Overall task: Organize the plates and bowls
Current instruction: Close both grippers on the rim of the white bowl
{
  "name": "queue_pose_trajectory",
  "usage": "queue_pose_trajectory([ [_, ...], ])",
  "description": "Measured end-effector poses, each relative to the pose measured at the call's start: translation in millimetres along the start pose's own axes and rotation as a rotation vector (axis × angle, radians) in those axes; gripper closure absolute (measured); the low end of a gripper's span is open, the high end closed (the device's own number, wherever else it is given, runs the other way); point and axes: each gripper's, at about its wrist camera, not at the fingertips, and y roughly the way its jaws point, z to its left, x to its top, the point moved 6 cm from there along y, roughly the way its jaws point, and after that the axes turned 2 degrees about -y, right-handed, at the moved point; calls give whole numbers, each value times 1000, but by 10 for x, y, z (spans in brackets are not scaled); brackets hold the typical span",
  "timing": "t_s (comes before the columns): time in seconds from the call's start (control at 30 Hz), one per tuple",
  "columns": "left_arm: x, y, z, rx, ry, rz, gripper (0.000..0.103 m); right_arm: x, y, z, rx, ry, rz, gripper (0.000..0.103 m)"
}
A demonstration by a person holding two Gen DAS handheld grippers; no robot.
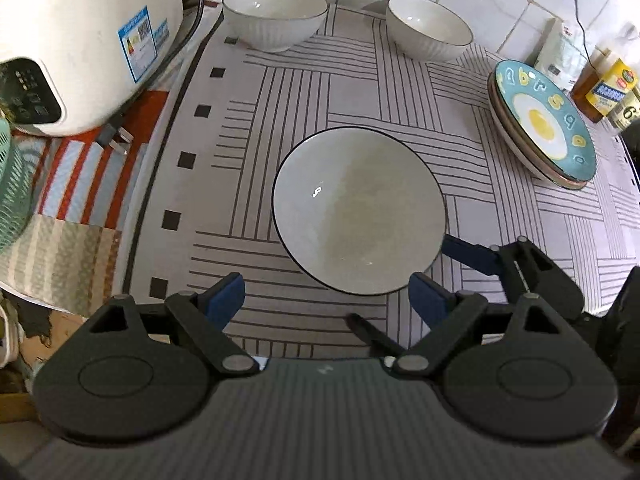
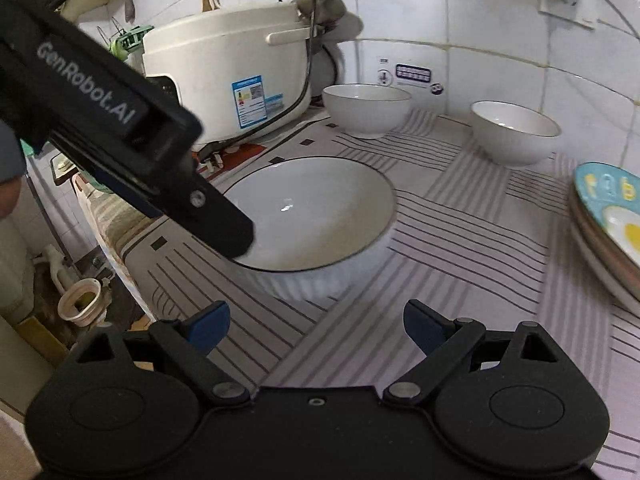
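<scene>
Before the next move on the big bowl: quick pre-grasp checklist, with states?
1. Left gripper open: ok, nothing between its fingers.
2. Right gripper open: ok, empty too.
3. Big bowl upright and empty on the striped mat: ok.
4. Rim inside either gripper's jaws: not ok, both sit short of the near rim.
5. Two small bowls, left one and right one, apart at the back wall, unstacked: ok as stacking targets.
6. Plate stack stable: cannot tell, it looks tilted at the mat's right edge.
</scene>
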Motion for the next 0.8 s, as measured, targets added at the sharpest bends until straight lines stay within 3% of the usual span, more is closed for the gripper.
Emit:
queue_pose_trajectory([
  [0.2, 78, 176, 58, -6, 0, -11, 20, 52, 196, 9, -13, 14, -43, 7],
  [0.33, 123, 311, 77, -95, -14, 11, 46, 62, 280, 9, 5, 11, -52, 7],
  [0.53, 137, 406, 97, -30, 22, 25, 74, 89, 333, 9, 13, 6, -40, 10],
  [0.8, 227, 413, 10, -34, 58, 16, 75, 130, 310, -55, 36, 29, -55, 12],
])
